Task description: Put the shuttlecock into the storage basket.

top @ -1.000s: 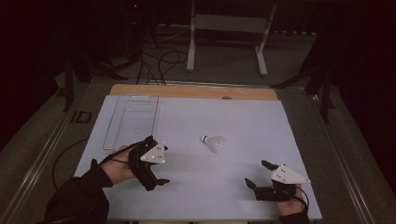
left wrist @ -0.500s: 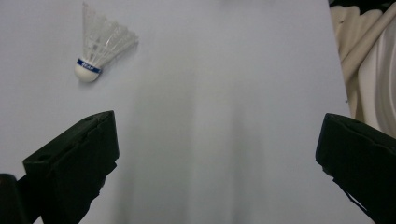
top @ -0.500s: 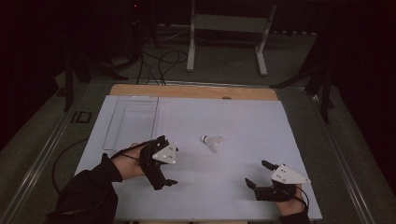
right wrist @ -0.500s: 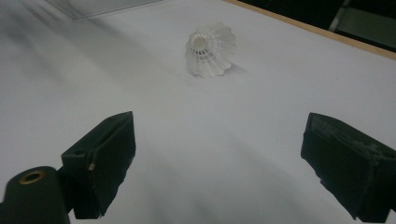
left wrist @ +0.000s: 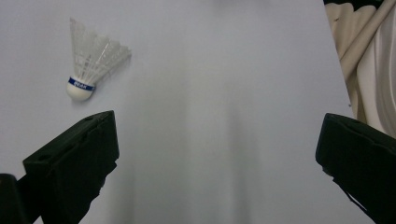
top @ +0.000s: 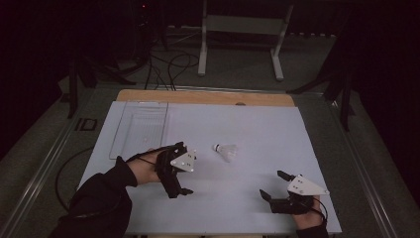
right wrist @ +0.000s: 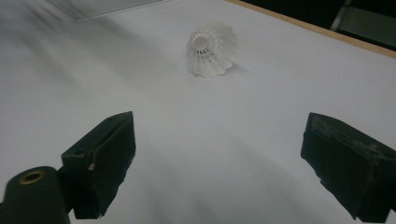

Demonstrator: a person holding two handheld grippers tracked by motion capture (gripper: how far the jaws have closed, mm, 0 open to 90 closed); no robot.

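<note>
A shuttlecock [top: 226,151] lies mid-table [top: 257,129], just right of the left gripper [top: 179,168], whose fingers [left wrist: 74,163] are spread. The right gripper [top: 277,187] sits well apart, fingers spread too.

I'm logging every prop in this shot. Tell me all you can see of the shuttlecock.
The shuttlecock is white, with a skirt of thin ribbed vanes, plastic by the look, and a rounded white cork ringed by a blue band. It lies on its side near the middle of the white table, cork pointing toward the left claw. Only the table touches it; both claws stand apart from it.
</note>
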